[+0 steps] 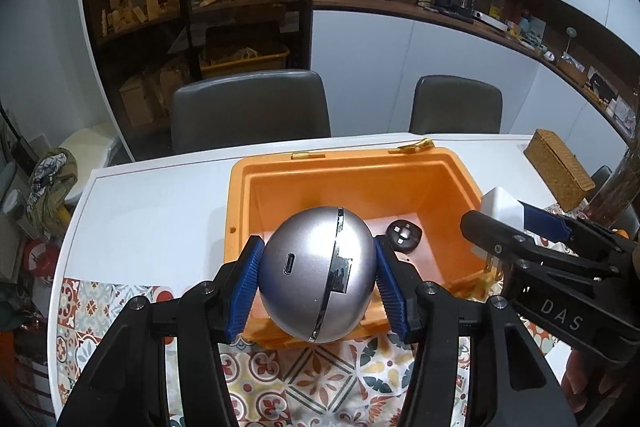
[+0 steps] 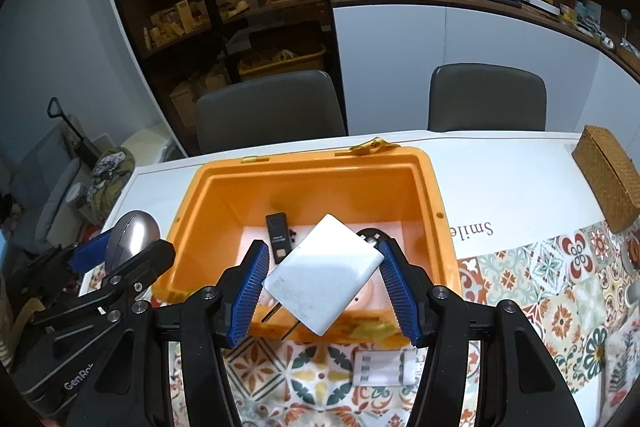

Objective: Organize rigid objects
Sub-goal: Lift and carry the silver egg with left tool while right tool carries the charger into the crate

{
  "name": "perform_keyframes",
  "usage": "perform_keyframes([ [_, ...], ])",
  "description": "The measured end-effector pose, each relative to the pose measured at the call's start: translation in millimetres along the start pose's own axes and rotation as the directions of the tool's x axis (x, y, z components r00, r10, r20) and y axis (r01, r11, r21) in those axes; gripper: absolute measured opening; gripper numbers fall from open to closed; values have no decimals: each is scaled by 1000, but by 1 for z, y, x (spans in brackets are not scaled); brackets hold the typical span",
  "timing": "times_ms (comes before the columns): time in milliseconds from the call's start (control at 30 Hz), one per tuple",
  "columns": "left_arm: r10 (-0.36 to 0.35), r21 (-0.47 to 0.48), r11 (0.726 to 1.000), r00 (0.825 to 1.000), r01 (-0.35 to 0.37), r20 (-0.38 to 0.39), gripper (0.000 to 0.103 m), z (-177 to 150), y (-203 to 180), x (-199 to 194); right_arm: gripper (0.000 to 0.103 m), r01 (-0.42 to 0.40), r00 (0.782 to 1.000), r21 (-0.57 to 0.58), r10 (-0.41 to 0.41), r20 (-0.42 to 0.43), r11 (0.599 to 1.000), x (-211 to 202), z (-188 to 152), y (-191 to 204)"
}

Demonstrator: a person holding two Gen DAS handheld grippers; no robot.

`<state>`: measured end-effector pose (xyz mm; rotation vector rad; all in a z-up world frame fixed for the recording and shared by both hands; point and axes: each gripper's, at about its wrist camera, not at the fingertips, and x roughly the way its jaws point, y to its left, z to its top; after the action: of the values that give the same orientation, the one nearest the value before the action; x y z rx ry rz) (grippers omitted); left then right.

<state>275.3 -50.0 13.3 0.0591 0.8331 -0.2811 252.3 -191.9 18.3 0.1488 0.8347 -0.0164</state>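
Over a tiled tablecloth [image 2: 540,275], the left gripper [image 1: 318,277] pinches a silver ball-shaped gadget [image 1: 316,275] and the right gripper [image 2: 320,277] clamps a white charger [image 2: 324,273], apparently bound for the orange bin [image 2: 440,227].

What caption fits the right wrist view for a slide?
Right gripper holds a white plug adapter over the open orange bin, while the left gripper holds a silver egg-shaped device beside it.

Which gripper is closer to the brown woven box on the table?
The right gripper. It holds the white charger on the side of the orange bin nearer the woven box. The left gripper, holding the silver ball, is farther.
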Motion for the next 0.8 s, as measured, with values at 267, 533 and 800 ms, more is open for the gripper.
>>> perform_keyframes([
  [267, 11, 4, 1000, 998, -10, -63, 54, 7, 1, 29, 58, 12, 999, 3, -11, -45, 1000, 24, 8, -4],
  [533, 15, -14, 1000, 990, -17, -141, 54, 6, 5, 57, 58, 27, 994, 18, -25, -107, 999, 51, 7, -9],
  [800, 9, -39, 999, 980, -17, -198, 54, 4, 9, 78, 58, 31, 988, 17, -28, -150, 999, 69, 4, -11],
])
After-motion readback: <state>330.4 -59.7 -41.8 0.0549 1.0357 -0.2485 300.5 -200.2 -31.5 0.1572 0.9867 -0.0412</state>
